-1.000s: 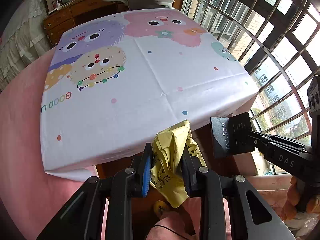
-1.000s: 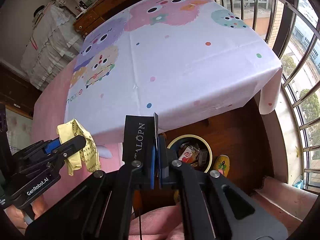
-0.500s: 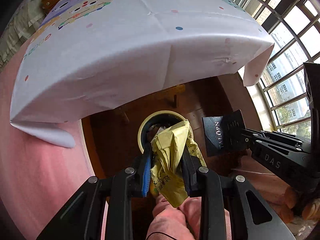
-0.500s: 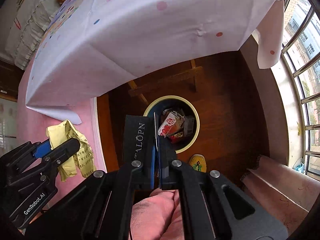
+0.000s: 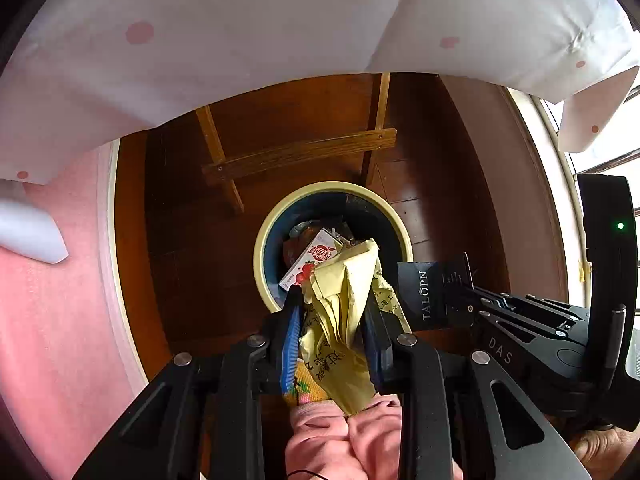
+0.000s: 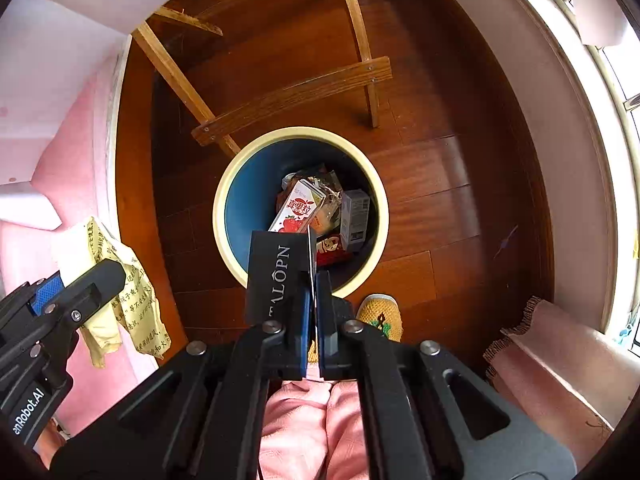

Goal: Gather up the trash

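Both cameras have tipped down since a second ago: the tabletop that filled the views has slid to the top edge, and we now look at the floor under it. From the left wrist, our left gripper [image 5: 332, 332] is clamped on a crumpled yellow wrapper [image 5: 344, 308], whose long axis runs up along the fingers, its far tip overlapping the near rim of the bin [image 5: 276, 216]. So the bin lies just ahead of and below this gripper, a little left of the wrapper's tip. At right, the right gripper [image 5: 460, 300] pinches a black card [image 5: 424, 296], which sits near the bin's right rim. A white cloth [image 5: 240, 40] hangs across the top. From the right wrist, the right gripper [image 6: 314, 300] has its fingers closed nearly together on the black card [image 6: 276, 276], held edge-on with its flat face to the left and its far edge already over the bin's [image 6: 224, 184] near rim; cartons and packets lie inside. This hand looks the nearer to a drop, we judge, pointing steeply down along the bin's opening. The left gripper [image 6: 68, 300] with its wrapper [image 6: 128, 292] shows at the left, beside the bin and over pink fabric [image 6: 72, 128], so it would need to come rightward before letting go.
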Demonstrator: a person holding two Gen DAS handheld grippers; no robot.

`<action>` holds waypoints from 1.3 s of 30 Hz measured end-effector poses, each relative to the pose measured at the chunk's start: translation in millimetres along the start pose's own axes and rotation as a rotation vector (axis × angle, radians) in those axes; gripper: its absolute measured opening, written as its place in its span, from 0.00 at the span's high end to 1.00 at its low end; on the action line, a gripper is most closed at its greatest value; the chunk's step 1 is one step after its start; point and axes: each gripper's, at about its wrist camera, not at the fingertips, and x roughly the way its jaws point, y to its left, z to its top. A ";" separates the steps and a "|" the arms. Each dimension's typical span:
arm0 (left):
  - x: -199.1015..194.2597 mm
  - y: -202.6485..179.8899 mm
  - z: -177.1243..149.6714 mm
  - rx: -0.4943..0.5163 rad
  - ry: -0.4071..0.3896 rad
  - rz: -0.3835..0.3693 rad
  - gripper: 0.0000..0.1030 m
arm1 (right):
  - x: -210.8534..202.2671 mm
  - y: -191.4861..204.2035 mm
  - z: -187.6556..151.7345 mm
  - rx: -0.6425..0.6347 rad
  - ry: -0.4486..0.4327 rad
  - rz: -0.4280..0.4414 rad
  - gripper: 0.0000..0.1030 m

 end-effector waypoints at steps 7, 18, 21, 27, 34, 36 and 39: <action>46.5 8.9 10.8 0.034 0.026 -0.019 0.52 | 40.8 -2.4 20.5 0.042 0.005 0.038 0.95; 38.8 39.6 25.9 -0.019 -0.032 0.038 0.21 | 45.6 5.3 33.6 0.033 -0.022 0.084 0.52; 32.6 49.0 27.5 -0.042 -0.043 0.045 0.21 | 43.1 11.1 34.4 0.016 -0.022 0.086 0.52; 18.4 62.4 30.0 -0.096 -0.055 0.043 0.21 | 33.8 20.0 34.4 -0.010 -0.035 0.083 0.49; -3.6 64.5 32.2 -0.117 -0.074 0.042 0.21 | 17.1 34.8 32.8 -0.037 -0.051 0.090 0.46; -14.0 63.8 33.0 -0.123 -0.083 0.043 0.21 | 8.1 39.1 32.3 -0.044 -0.058 0.095 0.46; -34.6 61.2 33.6 -0.136 -0.095 0.039 0.21 | -9.2 45.0 32.5 -0.056 -0.067 0.096 0.46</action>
